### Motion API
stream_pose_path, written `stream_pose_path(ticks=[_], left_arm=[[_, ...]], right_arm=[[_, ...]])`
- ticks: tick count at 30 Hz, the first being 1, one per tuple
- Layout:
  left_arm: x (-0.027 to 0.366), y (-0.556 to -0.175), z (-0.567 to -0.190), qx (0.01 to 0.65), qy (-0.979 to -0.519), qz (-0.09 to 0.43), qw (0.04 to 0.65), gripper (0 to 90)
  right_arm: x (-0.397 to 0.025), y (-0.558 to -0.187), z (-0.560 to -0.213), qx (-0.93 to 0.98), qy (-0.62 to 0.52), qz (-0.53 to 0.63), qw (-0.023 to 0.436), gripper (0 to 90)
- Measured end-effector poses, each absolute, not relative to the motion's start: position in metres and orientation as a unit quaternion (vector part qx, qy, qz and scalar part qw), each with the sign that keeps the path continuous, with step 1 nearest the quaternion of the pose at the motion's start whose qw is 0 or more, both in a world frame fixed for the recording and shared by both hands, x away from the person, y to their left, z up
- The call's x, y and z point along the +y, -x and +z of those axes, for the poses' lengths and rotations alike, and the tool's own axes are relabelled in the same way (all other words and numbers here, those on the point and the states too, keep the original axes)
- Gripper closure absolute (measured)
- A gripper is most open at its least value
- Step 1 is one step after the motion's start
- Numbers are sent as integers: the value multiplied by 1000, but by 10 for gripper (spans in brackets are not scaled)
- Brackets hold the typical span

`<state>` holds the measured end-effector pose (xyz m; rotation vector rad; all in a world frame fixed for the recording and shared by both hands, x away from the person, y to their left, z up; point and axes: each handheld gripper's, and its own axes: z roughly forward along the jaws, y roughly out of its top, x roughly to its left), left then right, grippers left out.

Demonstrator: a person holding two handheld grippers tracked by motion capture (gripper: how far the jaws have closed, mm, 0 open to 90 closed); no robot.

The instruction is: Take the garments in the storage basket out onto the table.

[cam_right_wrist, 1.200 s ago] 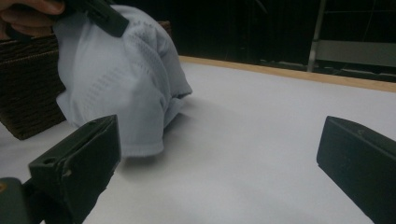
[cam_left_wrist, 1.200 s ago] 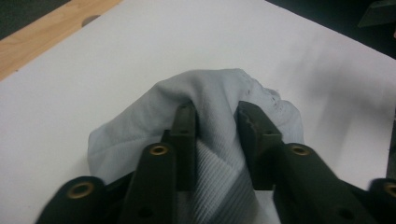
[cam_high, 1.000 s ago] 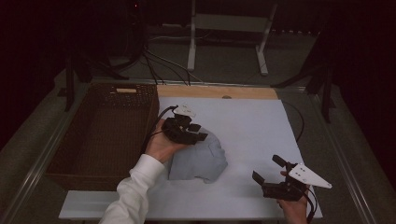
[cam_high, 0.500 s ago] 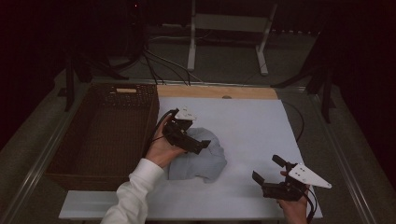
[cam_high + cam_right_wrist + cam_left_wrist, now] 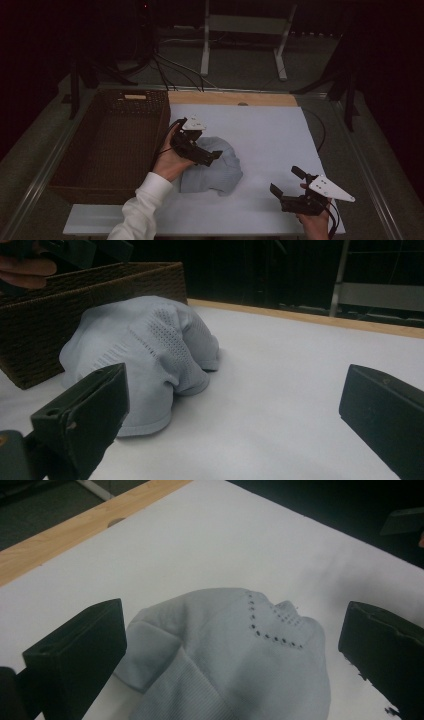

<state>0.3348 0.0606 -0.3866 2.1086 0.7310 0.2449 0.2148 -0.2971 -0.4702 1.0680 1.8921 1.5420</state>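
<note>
Dark room, black stands and cables behind; white surface (image 5: 270,135) with a bare wooden strip along its far edge, and a brown wicker basket (image 5: 107,145) standing against its left side. Pale blue knitted garment (image 5: 212,167) lying bunched in a loose mound on the surface, just beside the basket's right wall, touching neither gripper. Rows of small eyelet holes across its top, a ribbed hem toward the near side.

Left gripper (image 5: 212,156) held over the near-left part of the mound, jaws spread wide and pointing down and to the right at the fabric; nothing between them. Right gripper (image 5: 290,184) low near the front right corner of the surface, well apart from the garment, jaws likewise spread wide and empty, aimed across the surface at the mound and the basket.

Compared with a second ago: left gripper swung from the top of the mound toward its near side and tilted lower, now lined up along the cloth instead of sitting over its crown. Garment unmoved, same heap, same spot. Right gripper and its hand unchanged throughout.

Probably the approach to a first grasp of the garment, with the basket a likely destination; no lift begun yet.
</note>
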Motion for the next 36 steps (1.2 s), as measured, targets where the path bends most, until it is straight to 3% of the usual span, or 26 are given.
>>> stream_pose_path(ticks=[36], left_arm=[[88, -317, -385, 289, -821, 139, 472, 0]], right_arm=[[-296, -215, -471, 692, -388, 561, 236, 2]])
